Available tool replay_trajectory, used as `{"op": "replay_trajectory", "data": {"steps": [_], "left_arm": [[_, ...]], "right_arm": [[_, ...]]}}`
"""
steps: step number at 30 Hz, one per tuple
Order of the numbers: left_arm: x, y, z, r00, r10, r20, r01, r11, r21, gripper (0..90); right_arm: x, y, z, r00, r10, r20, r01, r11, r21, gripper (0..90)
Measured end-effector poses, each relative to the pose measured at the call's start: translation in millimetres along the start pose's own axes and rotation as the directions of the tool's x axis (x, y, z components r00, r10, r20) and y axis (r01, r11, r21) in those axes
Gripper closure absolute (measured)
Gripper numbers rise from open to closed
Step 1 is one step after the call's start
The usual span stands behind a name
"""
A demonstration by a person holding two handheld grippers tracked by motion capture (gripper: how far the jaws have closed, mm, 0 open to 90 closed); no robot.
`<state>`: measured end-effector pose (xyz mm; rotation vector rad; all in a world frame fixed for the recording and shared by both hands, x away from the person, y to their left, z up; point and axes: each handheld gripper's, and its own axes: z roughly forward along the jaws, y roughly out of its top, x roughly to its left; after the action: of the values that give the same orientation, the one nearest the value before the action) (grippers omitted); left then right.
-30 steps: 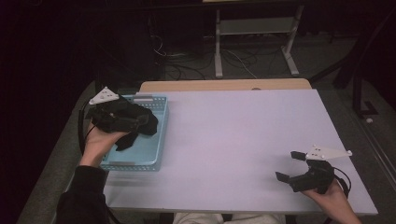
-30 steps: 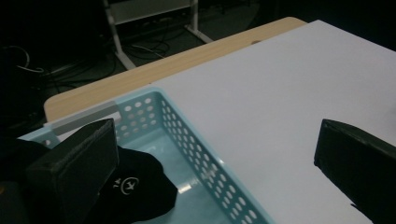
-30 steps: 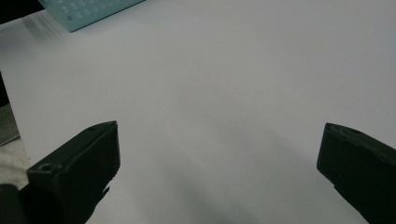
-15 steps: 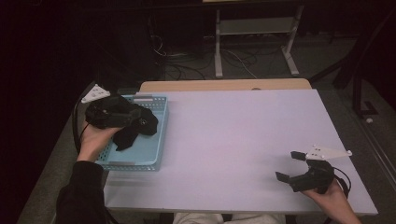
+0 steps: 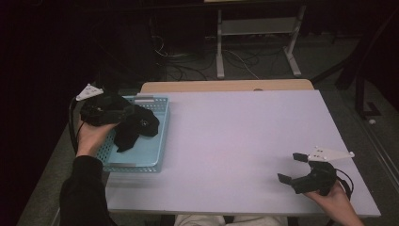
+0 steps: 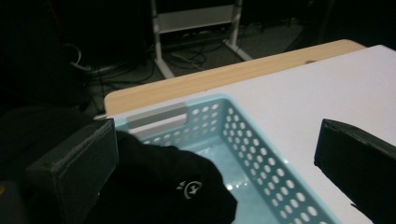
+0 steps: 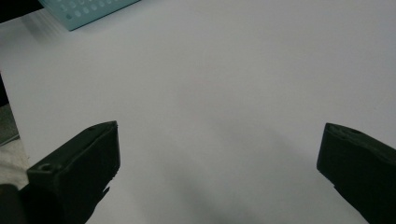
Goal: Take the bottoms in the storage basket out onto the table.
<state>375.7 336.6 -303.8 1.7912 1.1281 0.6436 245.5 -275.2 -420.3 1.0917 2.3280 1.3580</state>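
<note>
Dim room, pale table (image 5: 244, 136): our left gripper (image 5: 123, 114), jaws spread, hovers at a black cloth (image 5: 139, 127) in the blue basket (image 5: 141, 157). Soft and light, we judge; pinch a raised fold. Right gripper (image 5: 292, 168) waits spread.

The perforated plastic basket (image 5: 141, 157) is light blue, its walls patterned with rows of small round holes and a plain grey label strip (image 6: 156, 116) at one end. The soft cloth garment (image 5: 136, 125) in it is black with a small white logo (image 6: 191, 189). The flat tabletop (image 5: 244, 141) is pale lilac-white with a light wood-coloured far edge (image 5: 226, 86). Both handheld two-jaw grippers, left (image 5: 106, 113) and right (image 5: 294, 169), are black, each topped by a pale grey three-cornered plate. The person's sleeve (image 5: 82, 193) is black.
</note>
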Motion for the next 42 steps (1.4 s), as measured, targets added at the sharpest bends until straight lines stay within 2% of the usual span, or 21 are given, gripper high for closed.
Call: {"op": "replay_trajectory", "data": {"steps": [8,12,14,16,23,27,31,34,38,39,42], "left_arm": [[15.7,-3.0,3.2,0.9983,-0.033,-0.048,0.034,0.9993,0.014,0.0],[23.5,-5.5,4.6,0.9949,-0.071,-0.072,0.073,0.9971,0.023,0.0],[24.7,-5.8,5.0,0.9939,-0.076,-0.08,0.078,0.9967,0.022,0.0],[28.6,-6.4,5.4,0.9906,-0.097,-0.096,0.1,0.9948,0.02,0.0],[36.6,-6.0,5.4,0.985,-0.131,-0.112,0.132,0.9912,0.005,0.0],[45.8,-5.1,5.6,0.98,-0.148,-0.133,0.15,0.9886,0.009,0.0],[51.0,-4.6,6.4,0.9785,-0.161,-0.128,0.162,0.9868,-0.006,0.0],[54.7,-5.6,9.4,0.9741,-0.189,-0.124,0.188,0.982,-0.022,0.0],[58.3,-7.3,16.0,0.969,-0.208,-0.133,0.208,0.978,-0.017,0.0],[60.3,-8.1,19.0,0.9645,-0.225,-0.138,0.224,0.9743,-0.021,0.0],[63.4,-8.8,23.5,0.9596,-0.237,-0.152,0.239,0.971,-0.007,0.0]], "right_arm": [[0.0,-0.5,0.5,1.0,-0.001,-0.002,0.001,1.0,0.003,0.0],[0.3,-0.4,1.9,1.0,-0.008,-0.004,0.008,1.0,0.012,0.0],[0.7,-0.3,2.2,1.0,-0.008,-0.005,0.008,1.0,0.014,0.0],[0.4,-0.4,2.1,0.9999,-0.01,-0.005,0.01,1.0,0.015,0.0],[0.0,-0.6,1.4,1.0,-0.009,-0.004,0.009,1.0,0.014,0.0],[0.0,-0.6,1.6,0.9999,-0.01,-0.003,0.01,1.0,0.015,0.0],[-0.4,-0.6,1.5,1.0,-0.007,0.002,0.007,1.0,0.017,0.0],[-0.4,-0.9,1.1,1.0,-0.005,0.006,0.004,1.0,0.017,0.0],[-1.0,-1.3,1.1,1.0,-0.003,0.008,0.003,1.0,0.016,0.0],[-1.0,-1.4,1.1,1.0,-0.003,0.008,0.003,1.0,0.016,0.0],[-0.6,-1.6,1.1,1.0,-0.005,0.008,0.005,1.0,0.019,0.0]]}}
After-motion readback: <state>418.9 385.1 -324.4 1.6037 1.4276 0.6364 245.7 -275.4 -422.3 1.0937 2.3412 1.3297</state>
